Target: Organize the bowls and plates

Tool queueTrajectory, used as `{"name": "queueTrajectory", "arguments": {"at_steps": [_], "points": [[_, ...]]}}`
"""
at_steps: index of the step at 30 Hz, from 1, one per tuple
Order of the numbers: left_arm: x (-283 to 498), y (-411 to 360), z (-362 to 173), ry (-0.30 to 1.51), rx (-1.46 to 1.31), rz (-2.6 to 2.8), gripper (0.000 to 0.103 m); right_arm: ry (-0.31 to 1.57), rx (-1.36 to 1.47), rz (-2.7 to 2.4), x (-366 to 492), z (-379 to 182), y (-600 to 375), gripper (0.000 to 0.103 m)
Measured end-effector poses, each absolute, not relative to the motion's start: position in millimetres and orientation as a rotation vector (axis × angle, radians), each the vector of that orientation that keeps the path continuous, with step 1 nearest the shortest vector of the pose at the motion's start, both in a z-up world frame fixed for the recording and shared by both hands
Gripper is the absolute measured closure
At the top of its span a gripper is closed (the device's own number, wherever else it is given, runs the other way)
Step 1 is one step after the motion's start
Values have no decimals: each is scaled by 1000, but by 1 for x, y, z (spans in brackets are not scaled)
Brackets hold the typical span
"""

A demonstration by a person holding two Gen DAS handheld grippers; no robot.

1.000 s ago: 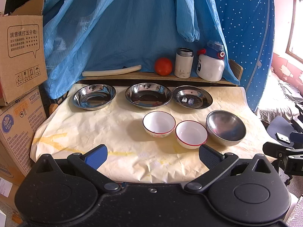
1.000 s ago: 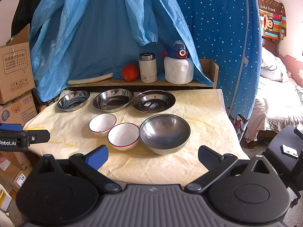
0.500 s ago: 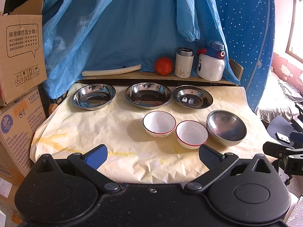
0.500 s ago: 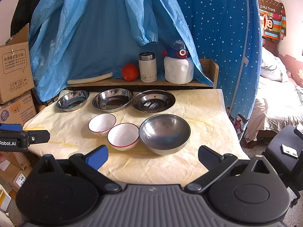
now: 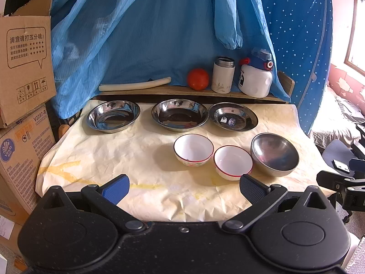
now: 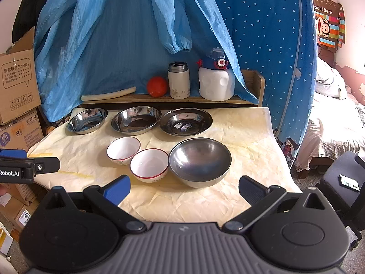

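Three steel plates stand in a row at the back of the table: left (image 5: pixel 113 119) (image 6: pixel 87 120), middle (image 5: pixel 179 114) (image 6: pixel 136 119), right (image 5: pixel 233 119) (image 6: pixel 186 121). In front stand two white ceramic bowls, one (image 5: pixel 193 149) (image 6: pixel 123 150) and a red-rimmed one (image 5: pixel 233 165) (image 6: pixel 149 165), and a steel bowl (image 5: pixel 274 157) (image 6: pixel 200 161). My left gripper (image 5: pixel 182 188) is open and empty above the table's near edge. My right gripper (image 6: pixel 183 188) is open and empty, just in front of the steel bowl.
A wooden shelf (image 5: pixel 146 89) behind the table holds a white stick, a red ball (image 5: pixel 198 79), a white flask (image 5: pixel 223 75) and a white bottle (image 5: pixel 255 77). Cardboard boxes (image 5: pixel 22 68) stand left. A bed (image 6: pixel 337 123) and a chair are right.
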State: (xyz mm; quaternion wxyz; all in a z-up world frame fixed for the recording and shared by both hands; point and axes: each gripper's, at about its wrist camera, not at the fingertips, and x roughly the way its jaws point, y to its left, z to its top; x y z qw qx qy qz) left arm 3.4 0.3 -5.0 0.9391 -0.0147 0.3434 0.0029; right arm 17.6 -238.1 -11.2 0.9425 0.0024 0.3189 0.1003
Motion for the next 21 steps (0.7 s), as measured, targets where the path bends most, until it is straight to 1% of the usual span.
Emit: {"name": "queueTrajectory", "arguments": {"at_steps": [12, 21], "points": [[6, 5, -10, 713, -36, 5, 1, 662, 3, 203, 25, -16, -231, 0], [26, 21, -16, 751, -82, 25, 1, 665, 1, 196, 29, -14, -232, 0]]}}
